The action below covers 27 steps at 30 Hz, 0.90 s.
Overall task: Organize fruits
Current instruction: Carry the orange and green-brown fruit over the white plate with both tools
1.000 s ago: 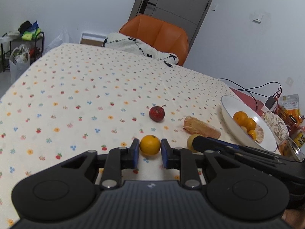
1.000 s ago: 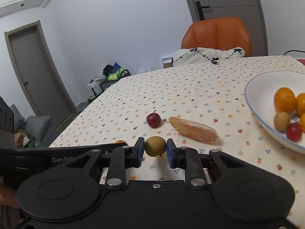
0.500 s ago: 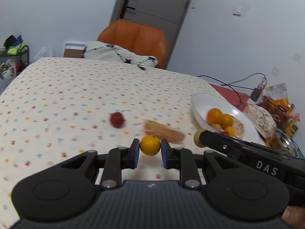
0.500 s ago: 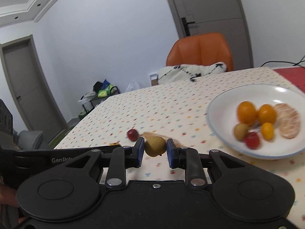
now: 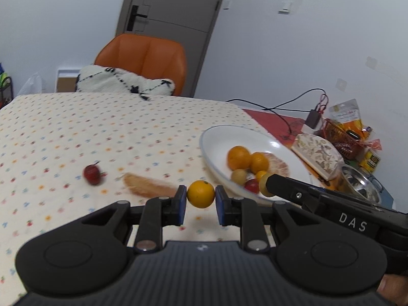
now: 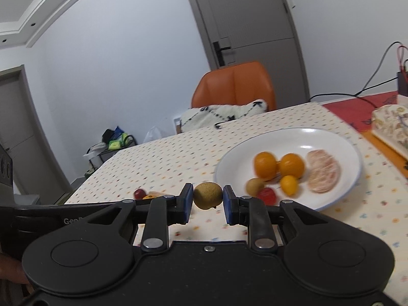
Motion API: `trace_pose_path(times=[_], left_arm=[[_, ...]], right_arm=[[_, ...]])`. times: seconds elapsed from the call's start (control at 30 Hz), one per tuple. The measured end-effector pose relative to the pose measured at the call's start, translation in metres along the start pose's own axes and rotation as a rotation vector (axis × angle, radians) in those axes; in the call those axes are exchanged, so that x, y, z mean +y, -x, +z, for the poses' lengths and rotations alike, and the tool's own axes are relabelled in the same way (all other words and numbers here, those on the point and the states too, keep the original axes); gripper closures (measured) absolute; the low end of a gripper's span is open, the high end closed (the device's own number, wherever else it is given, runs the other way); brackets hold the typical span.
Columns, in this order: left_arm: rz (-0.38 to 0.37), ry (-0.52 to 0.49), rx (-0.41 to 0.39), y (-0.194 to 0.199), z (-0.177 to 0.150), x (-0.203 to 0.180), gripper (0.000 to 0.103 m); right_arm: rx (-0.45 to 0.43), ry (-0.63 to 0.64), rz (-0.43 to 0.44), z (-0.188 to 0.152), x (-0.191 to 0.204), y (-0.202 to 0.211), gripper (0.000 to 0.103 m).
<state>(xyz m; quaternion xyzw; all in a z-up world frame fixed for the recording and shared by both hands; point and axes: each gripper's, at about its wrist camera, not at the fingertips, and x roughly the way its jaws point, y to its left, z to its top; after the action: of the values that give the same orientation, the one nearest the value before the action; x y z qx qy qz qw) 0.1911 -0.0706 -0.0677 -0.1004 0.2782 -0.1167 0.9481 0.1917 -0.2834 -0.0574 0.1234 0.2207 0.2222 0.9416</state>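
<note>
Fingers [image 5: 181, 201] of the left gripper [image 5: 201, 202] pinch an orange [image 5: 201, 194]; the right gripper [image 6: 207, 202] pinches a brown fruit [image 6: 207, 195].

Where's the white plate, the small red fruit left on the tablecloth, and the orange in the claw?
white plate [image 6: 339, 137], right wrist view, bare far rim
small red fruit [image 5: 91, 174], left wrist view, middle
orange [image 5: 201, 193], left wrist view, front face

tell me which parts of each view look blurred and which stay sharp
Left wrist view: the red fruit and bread piece on the tablecloth are smeared, while the orange in the left claw is crisp. Right wrist view: fruit on the white plate is smeared, the brown fruit in the right claw sharp.
</note>
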Motion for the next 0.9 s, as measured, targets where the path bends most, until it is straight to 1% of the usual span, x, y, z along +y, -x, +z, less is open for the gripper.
trace_pose_path(times=[0.3, 0.67, 0.9], left_arm=[[-0.044, -0.049, -0.006, -0.021, 0.011, -0.03, 0.081], [-0.046, -0.081, 0.003, -0.045, 0.019, -0.05, 0.081], [-0.024, -0.084, 0.017, -0.061, 0.023, -0.052, 0.081]], right_arm=[[-0.047, -0.037, -0.067, 0.004, -0.028, 0.015, 0.079], [-0.09, -0.091, -0.116, 0.007, -0.062, 0.026, 0.079], [-0.075, -0.11, -0.121, 0.002, -0.072, 0.018, 0.079]])
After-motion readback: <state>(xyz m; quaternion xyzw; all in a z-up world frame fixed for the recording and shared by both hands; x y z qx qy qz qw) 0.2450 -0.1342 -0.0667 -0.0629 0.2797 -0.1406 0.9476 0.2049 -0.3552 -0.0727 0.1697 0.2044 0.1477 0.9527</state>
